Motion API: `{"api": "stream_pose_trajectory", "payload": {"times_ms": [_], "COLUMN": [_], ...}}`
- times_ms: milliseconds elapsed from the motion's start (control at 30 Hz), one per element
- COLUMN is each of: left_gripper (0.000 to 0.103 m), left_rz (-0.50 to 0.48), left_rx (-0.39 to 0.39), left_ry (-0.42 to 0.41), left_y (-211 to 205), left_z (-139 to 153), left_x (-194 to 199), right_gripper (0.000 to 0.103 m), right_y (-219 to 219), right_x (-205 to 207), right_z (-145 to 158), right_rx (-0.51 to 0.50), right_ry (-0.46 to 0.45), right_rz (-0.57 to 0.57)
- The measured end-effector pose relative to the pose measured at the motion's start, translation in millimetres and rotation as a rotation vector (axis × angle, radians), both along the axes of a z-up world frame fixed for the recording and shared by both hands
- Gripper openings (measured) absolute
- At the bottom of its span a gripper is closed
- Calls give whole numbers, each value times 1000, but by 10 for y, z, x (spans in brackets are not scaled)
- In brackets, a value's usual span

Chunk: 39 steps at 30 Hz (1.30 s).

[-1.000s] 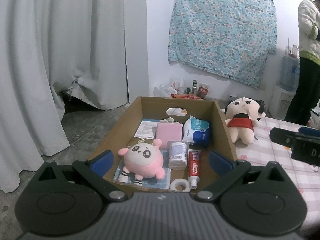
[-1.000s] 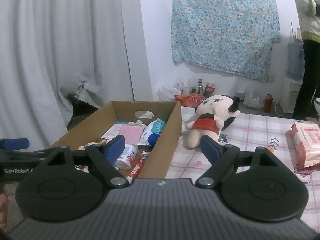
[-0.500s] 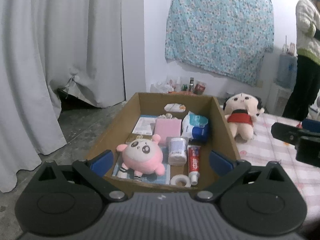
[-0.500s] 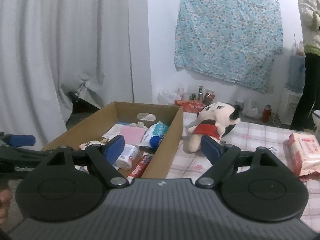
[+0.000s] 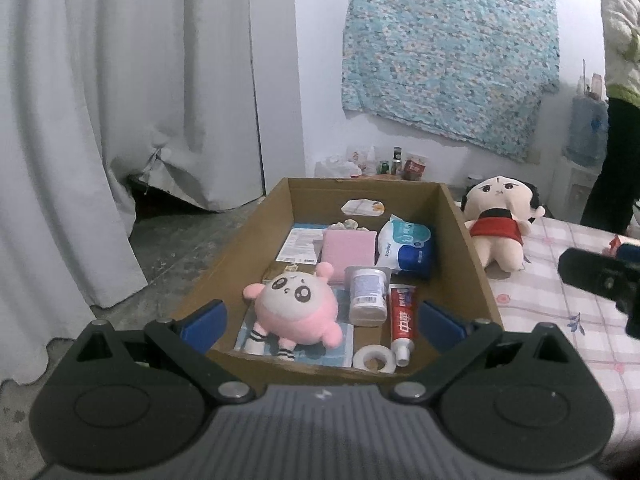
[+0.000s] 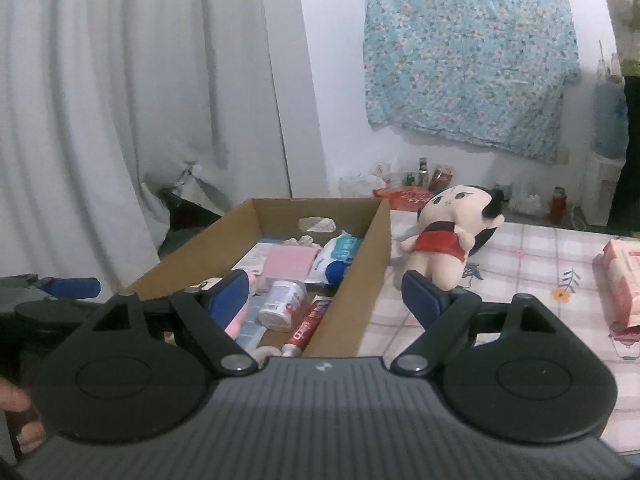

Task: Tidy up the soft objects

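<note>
Left wrist view: the left gripper hangs with its jaws wide apart and nothing between the pads, looking down into the open cardboard box that fills the centre of the frame. Just past the blue fingertips, in the lower middle, the pink plush lies on its back inside the box beside a small white jar, a toothpaste tube and a tape roll. A tissue pack and a pink pad sit further up. The doll in the red top is outside the box, at right of centre on the checked cloth, touching or almost touching the box wall. The other tool shows as a dark bar at the right edge.

Right wrist view: the right gripper also stands open and empty. The doll sits in the upper middle right, just above and beyond the right fingertip, upright and leaning, its long axis running from the head at upper right down to the legs at lower left. A pink wipes pack lies at the far right edge.

My reading: the doll is the soft thing left outside, and it lies ahead and slightly right of the right jaws, well off the left ones, so the right hand is the nearer. It would need to swing right and forward to straddle the torso.
</note>
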State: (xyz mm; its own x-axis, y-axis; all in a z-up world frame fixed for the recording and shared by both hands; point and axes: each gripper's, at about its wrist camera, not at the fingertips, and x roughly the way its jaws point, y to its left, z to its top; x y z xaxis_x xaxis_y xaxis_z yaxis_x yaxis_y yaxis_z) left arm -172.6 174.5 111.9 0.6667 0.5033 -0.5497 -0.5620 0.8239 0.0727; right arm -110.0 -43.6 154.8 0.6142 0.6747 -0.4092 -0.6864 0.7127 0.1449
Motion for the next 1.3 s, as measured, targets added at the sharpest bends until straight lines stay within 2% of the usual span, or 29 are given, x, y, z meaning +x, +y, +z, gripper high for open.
{"api": "stream_pose_trajectory", "payload": {"times_ms": [200, 867, 1100, 1300], "left_gripper": [102, 103, 103, 103], "left_rz": [-7, 9, 51, 43], "left_rx": [3, 13, -4, -10], "left_ry": [4, 16, 6, 9], "left_y": [-32, -89, -70, -57], "left_z": [-2, -18, -32, -51], "left_x": [41, 101, 103, 125], "right_gripper": [85, 87, 88, 88], "right_y": [2, -31, 26, 39], "right_x": [-43, 12, 54, 67], "right_z": [33, 32, -4, -13], "right_rx": [-26, -20, -49, -61], "right_ry": [-37, -34, -29, -35], "right_rz": [-12, -19, -14, -28]}}
